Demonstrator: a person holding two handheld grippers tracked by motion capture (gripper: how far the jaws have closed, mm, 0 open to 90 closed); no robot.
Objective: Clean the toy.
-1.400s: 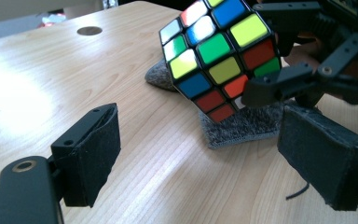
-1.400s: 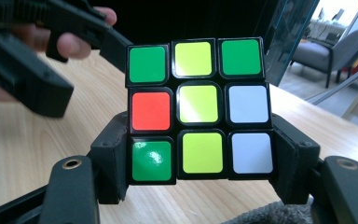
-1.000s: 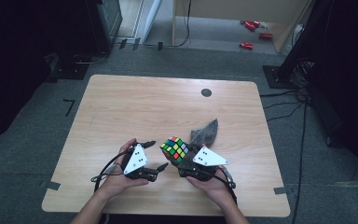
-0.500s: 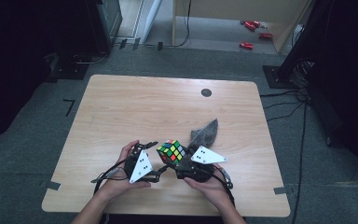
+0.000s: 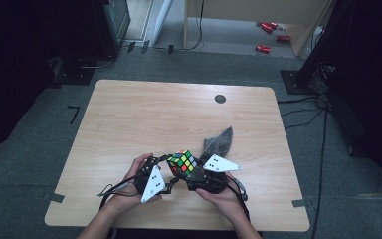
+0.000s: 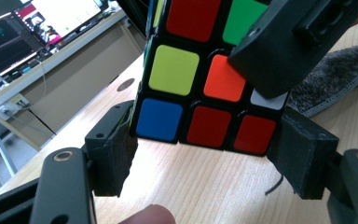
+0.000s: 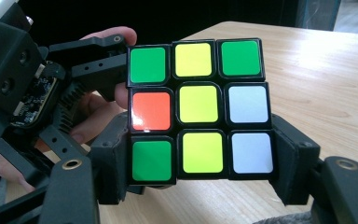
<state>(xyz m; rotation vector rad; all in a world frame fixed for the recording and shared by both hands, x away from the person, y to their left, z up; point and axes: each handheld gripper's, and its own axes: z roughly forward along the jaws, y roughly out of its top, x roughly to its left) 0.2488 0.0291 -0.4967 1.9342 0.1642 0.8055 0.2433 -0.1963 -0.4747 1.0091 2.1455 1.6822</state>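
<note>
A scrambled Rubik's cube (image 5: pixel 183 163) is held above the table's near edge between both grippers. In the right gripper view the cube (image 7: pixel 198 110) shows a mostly yellow and green face. My right gripper (image 7: pixel 200 156) is shut on its lowest layer, one pad on each side. In the left gripper view my left gripper (image 6: pixel 205 137) has just been closing on the cube (image 6: pixel 191 79). Its pads (image 6: pixel 116 149) now sit against both sides of the bottom row. From above, the left gripper (image 5: pixel 170 171) comes in from the left and the right gripper (image 5: pixel 193 173) from the right.
A grey cloth (image 5: pixel 218 142) lies on the wooden table (image 5: pixel 144 114) just behind the right hand. A black round cap (image 5: pixel 220 98) sits in the tabletop near the far edge. Beyond the table are a dark floor, cables and red cans (image 5: pixel 262 48).
The left gripper has rolled over and drawn in under the cube, and its jaws have closed onto it. The cube has come slightly toward the person. The right gripper holds as before.
</note>
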